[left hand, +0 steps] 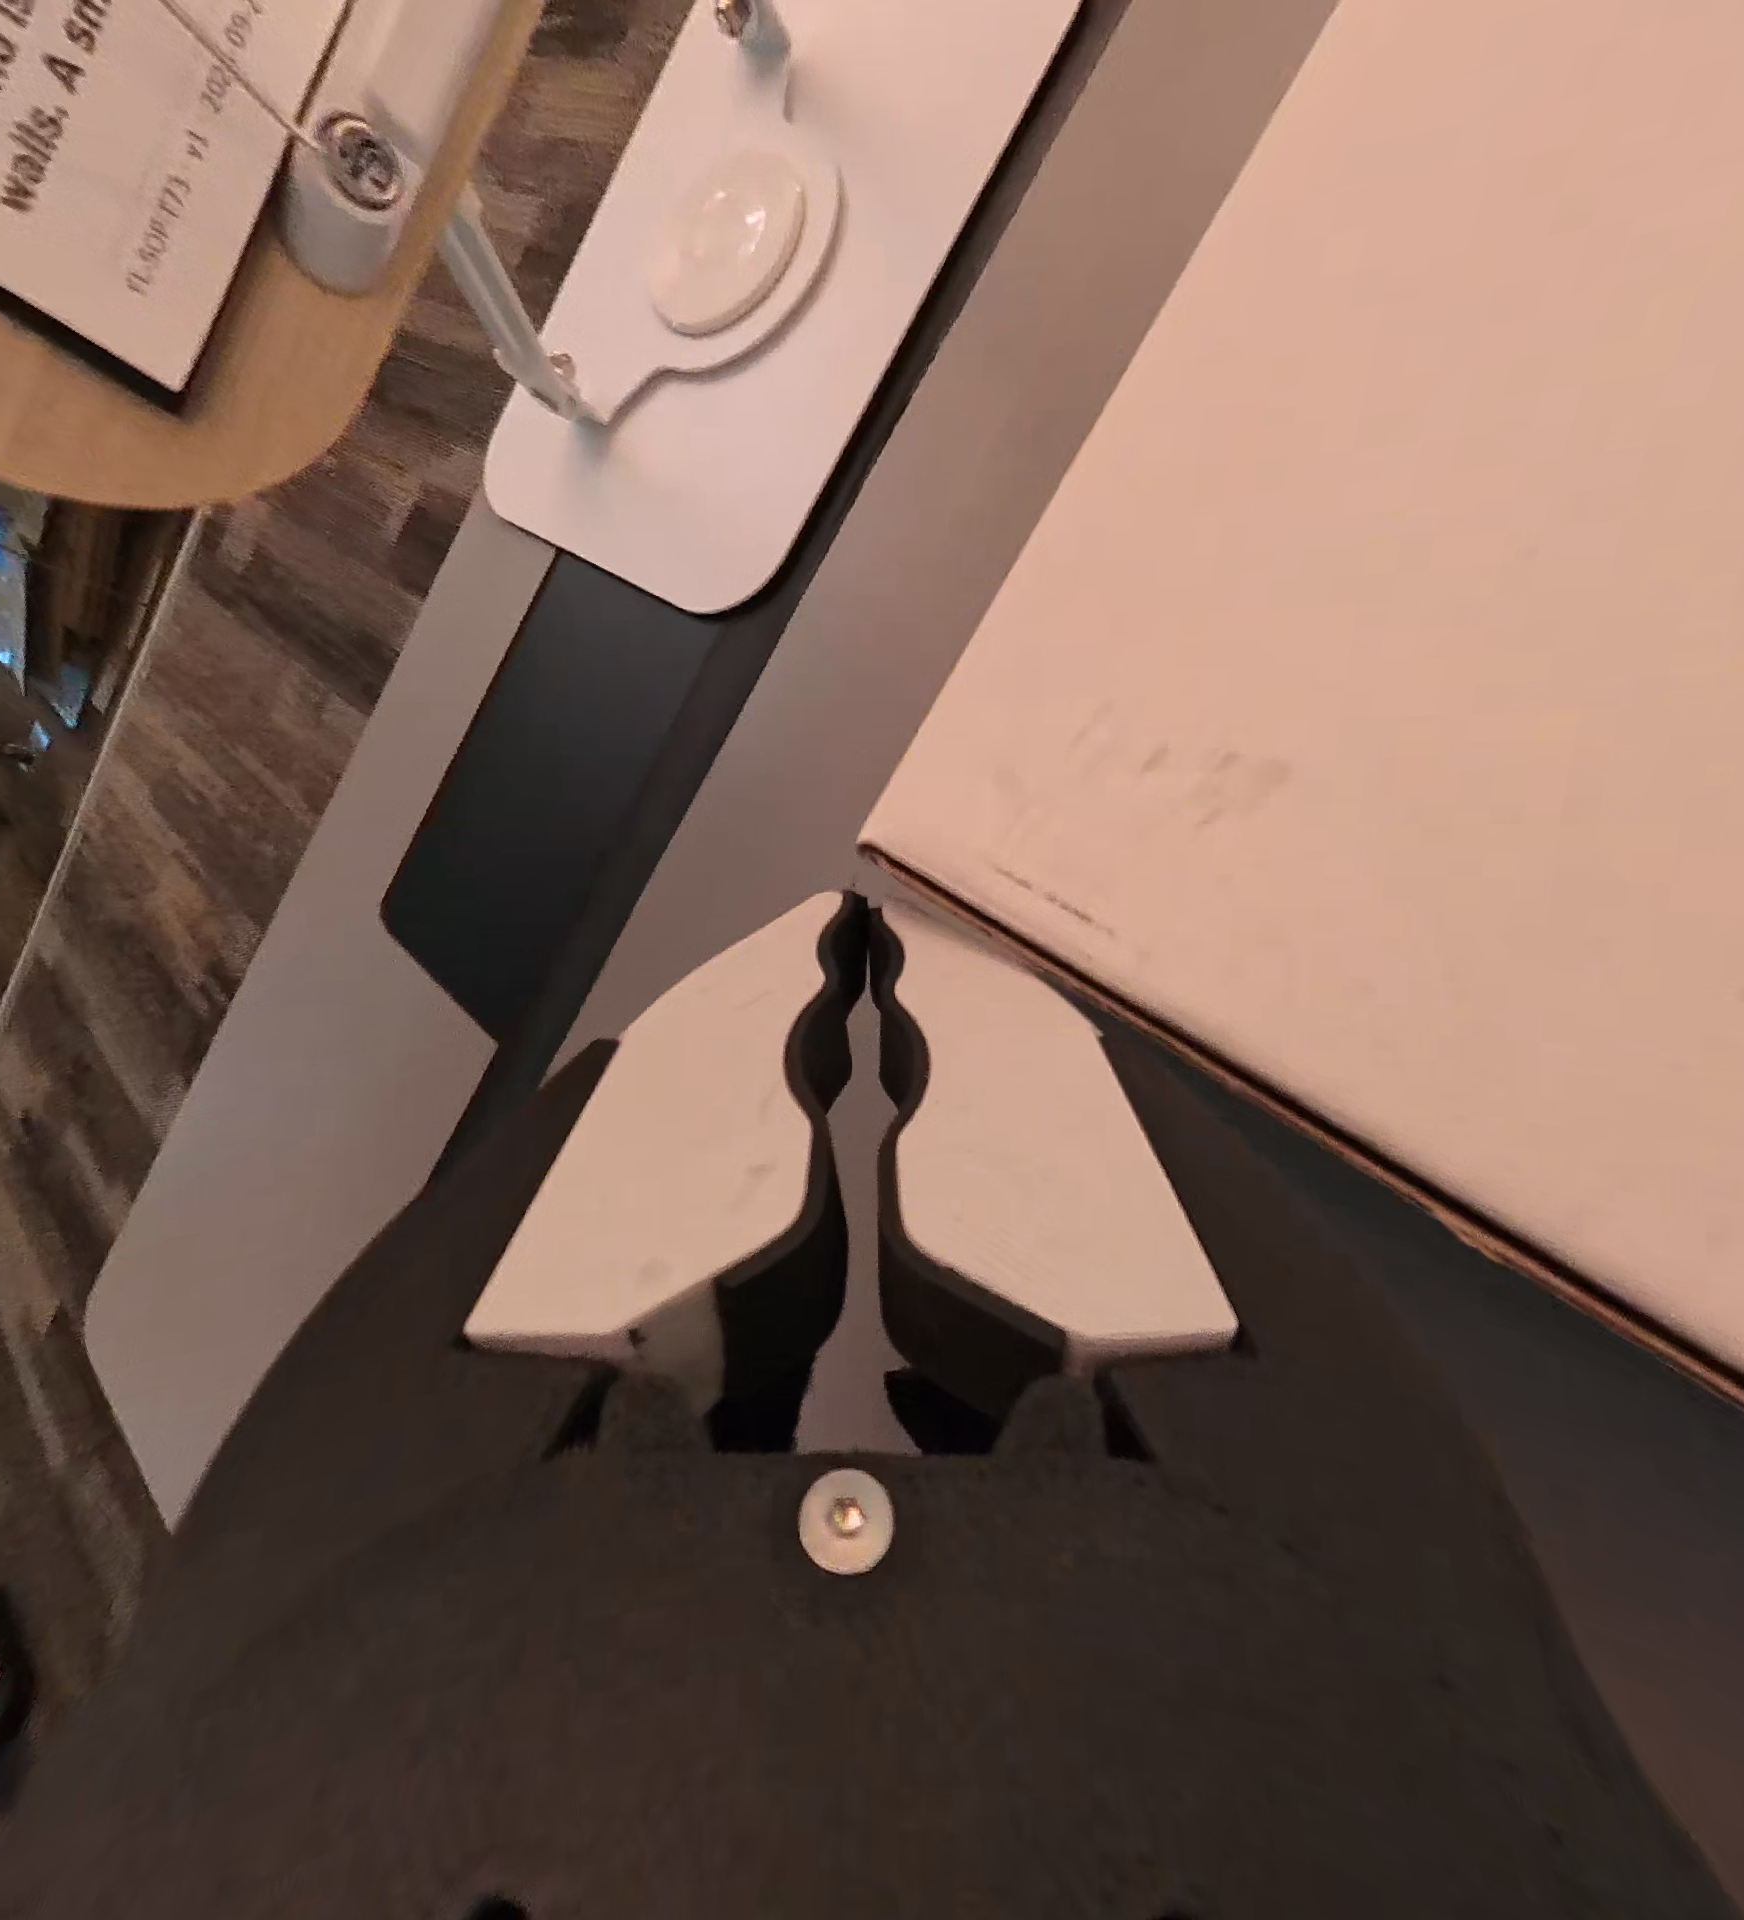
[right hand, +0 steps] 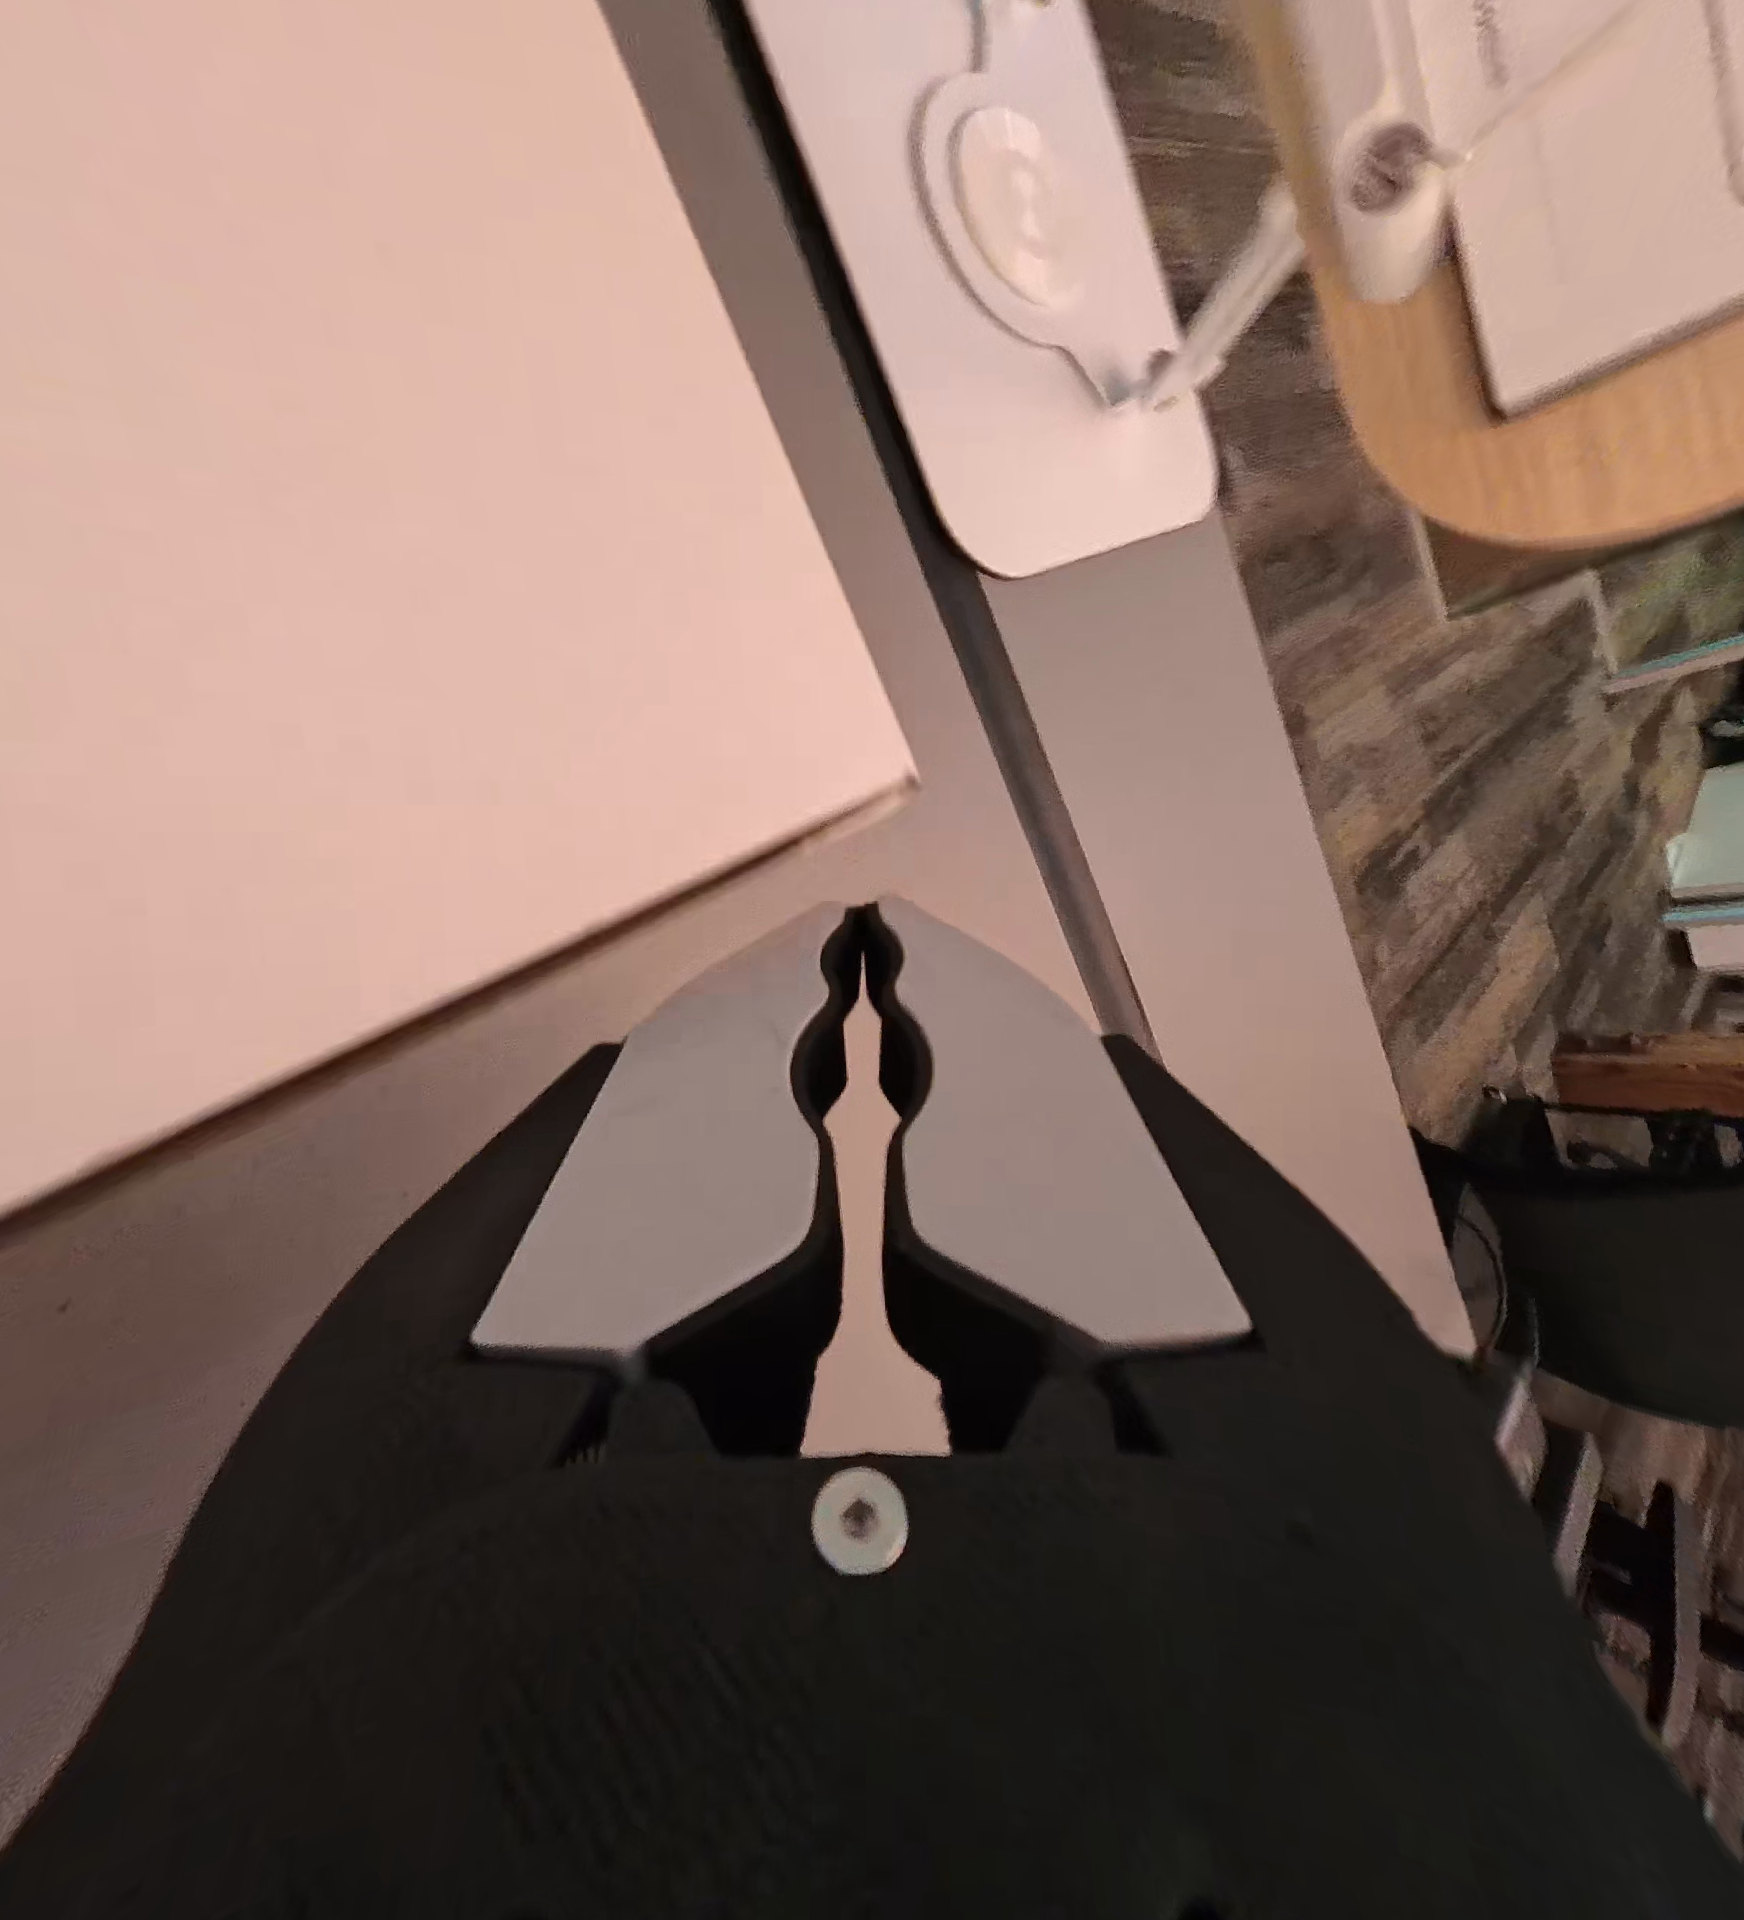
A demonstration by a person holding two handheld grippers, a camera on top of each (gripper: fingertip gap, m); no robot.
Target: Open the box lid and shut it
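A white cardboard box (left hand: 1419,623) fills the right of the left wrist view, its lid face turned to me and the brown cut edge along its lower side. My left gripper (left hand: 860,916) is shut and empty, its tips just below the box's near corner. I cannot tell whether they touch it. In the right wrist view the same box (right hand: 328,520) fills the left. My right gripper (right hand: 863,920) is shut and empty, its tips a little below and beside the box's corner, over the grey table (right hand: 1159,935).
A white mounting plate with a clear round dome (left hand: 722,312) sits on the table beyond the box and also shows in the right wrist view (right hand: 1034,260). A wooden board bearing a printed sheet (left hand: 172,312) hangs on a white arm. Patterned carpet (left hand: 172,779) lies past the table edge.
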